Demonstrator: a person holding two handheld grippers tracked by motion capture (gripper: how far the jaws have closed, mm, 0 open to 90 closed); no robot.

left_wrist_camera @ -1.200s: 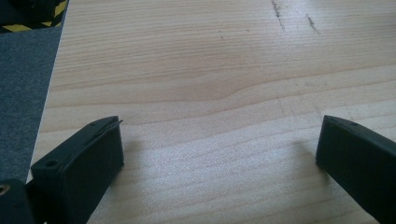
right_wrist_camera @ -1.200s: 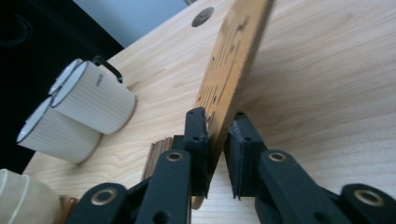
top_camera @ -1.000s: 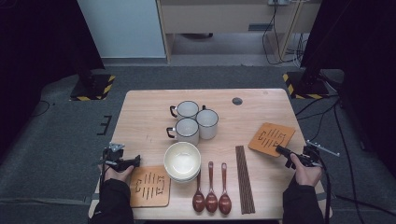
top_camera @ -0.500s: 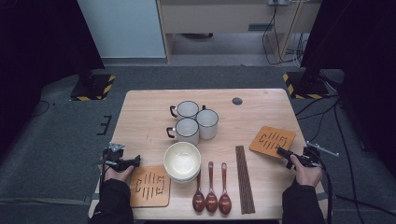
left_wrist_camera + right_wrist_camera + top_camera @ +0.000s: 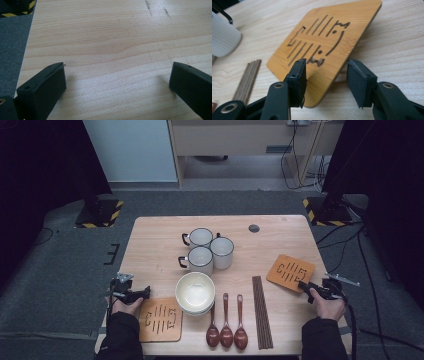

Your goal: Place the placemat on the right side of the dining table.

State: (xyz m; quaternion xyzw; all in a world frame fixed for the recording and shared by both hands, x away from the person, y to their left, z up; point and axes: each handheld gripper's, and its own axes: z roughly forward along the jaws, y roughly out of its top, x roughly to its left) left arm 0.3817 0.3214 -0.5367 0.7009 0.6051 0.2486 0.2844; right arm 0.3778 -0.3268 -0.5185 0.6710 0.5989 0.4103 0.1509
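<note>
An orange bamboo coaster (image 5: 290, 271) (image 5: 324, 42) with cut-out slots lies at the table's right. My right gripper (image 5: 301, 285) (image 5: 325, 66) is at its near corner. Its jaws have just been opening. The corner lies between them, and the pads stand off it without pressing. A second coaster (image 5: 160, 319) lies at the front left. My left gripper (image 5: 146, 293) (image 5: 117, 72) rests just left of it, open wide over bare wood, nothing between its jaws.
Three white mugs (image 5: 200, 237) stand mid-table, with stacked bowls (image 5: 195, 292) in front of them. Three wooden spoons (image 5: 226, 320) and a bundle of dark chopsticks (image 5: 262, 310) (image 5: 248, 77) lie near the front edge. A mug (image 5: 222, 37) shows in the right gripper view.
The right gripper's jaws look a little wider apart at the coaster's corner. Both hands and everything on the table have kept their places.
</note>
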